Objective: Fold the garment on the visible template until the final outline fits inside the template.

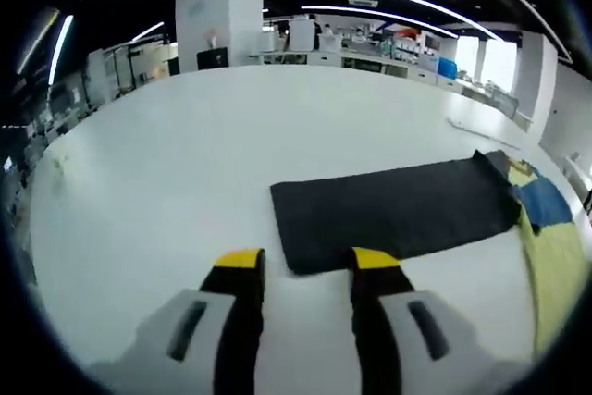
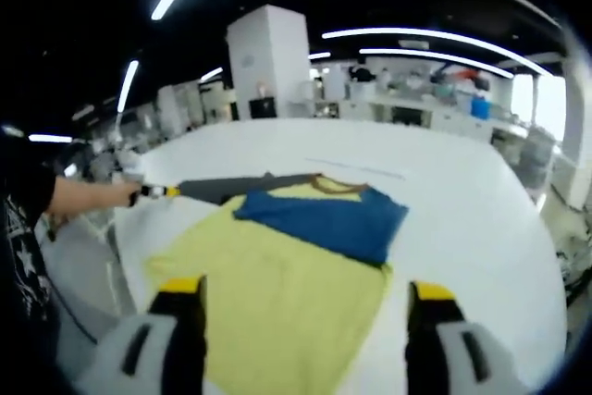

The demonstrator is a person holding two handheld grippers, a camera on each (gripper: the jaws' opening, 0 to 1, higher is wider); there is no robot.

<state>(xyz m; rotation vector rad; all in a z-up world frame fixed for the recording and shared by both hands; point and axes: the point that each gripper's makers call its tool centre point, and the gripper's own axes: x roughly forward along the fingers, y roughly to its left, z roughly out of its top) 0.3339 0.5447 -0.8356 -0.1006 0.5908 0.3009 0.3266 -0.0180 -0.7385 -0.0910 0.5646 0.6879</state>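
The garment (image 2: 277, 275) is a yellow shirt with a blue panel (image 2: 324, 217), lying flat on the white table. It also appears at the right edge of the left gripper view as the garment (image 1: 553, 247). The template (image 1: 393, 210) is a dark rectangular mat beside it, seen edge-on as the template (image 2: 240, 187) in the right gripper view. My left gripper (image 1: 305, 264) is open just short of the mat's near corner, holding nothing. It shows again as the left gripper (image 2: 153, 193) at the mat's end. My right gripper (image 2: 305, 289) stands wide open over the shirt's near edge.
The white table (image 1: 166, 182) stretches wide to the left of the mat. A person's arm (image 2: 88, 196) and dark clothing (image 2: 23, 256) are at the left of the right gripper view. Benches, a white pillar (image 2: 268, 62) and lab equipment stand beyond the table.
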